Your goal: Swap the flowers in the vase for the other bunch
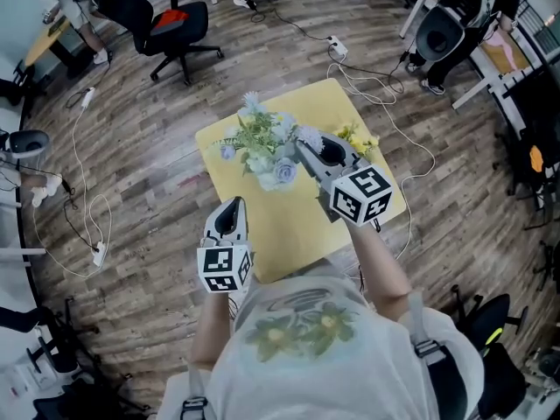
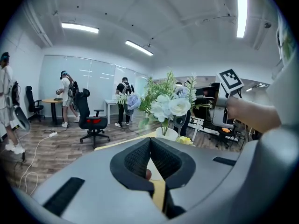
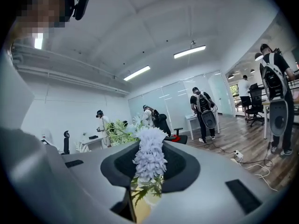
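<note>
Head view: my left gripper (image 1: 231, 208) over near part of yellow table (image 1: 289, 230), short of bouquet (image 1: 267, 147). My right gripper (image 1: 304, 151) nosed into bouquet's right side; yellow bunch (image 1: 357, 136) lies on table just beyond it.

Left gripper view: jaws closed together, nothing gripped. White vase (image 2: 167, 133) with bouquet straight ahead, yellow bunch just right of vase.

Right gripper view: jaws clamped on white flower spike (image 3: 149, 160), green leaves below pads.
</note>
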Demonstrator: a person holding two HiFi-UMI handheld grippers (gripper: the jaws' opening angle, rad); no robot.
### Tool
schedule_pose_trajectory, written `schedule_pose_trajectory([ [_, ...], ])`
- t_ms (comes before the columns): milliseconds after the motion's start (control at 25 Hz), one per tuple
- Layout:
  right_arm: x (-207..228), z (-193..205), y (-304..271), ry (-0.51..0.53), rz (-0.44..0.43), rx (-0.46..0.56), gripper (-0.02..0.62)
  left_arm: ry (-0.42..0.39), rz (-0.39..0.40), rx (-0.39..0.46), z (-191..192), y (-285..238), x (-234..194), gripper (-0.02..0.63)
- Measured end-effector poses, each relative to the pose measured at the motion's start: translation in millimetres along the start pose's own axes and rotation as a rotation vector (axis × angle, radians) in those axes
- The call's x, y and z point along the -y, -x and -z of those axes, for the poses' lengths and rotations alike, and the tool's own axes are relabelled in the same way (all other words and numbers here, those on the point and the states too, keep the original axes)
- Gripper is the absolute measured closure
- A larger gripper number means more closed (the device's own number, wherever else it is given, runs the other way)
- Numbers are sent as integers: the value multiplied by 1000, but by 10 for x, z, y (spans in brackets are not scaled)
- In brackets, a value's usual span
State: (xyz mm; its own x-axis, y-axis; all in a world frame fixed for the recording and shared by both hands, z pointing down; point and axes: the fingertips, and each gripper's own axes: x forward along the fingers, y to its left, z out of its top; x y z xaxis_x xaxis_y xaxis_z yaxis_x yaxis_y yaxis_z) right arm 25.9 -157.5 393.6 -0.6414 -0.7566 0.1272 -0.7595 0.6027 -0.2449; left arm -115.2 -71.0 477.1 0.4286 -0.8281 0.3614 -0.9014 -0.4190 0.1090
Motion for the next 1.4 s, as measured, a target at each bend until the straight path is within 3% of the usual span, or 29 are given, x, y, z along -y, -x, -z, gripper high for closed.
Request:
schedule_pose_trajectory([
  [1400, -384, -1199, 453, -69, -86, 222, 471, -2, -16, 4, 34, 179, 61, 589],
])
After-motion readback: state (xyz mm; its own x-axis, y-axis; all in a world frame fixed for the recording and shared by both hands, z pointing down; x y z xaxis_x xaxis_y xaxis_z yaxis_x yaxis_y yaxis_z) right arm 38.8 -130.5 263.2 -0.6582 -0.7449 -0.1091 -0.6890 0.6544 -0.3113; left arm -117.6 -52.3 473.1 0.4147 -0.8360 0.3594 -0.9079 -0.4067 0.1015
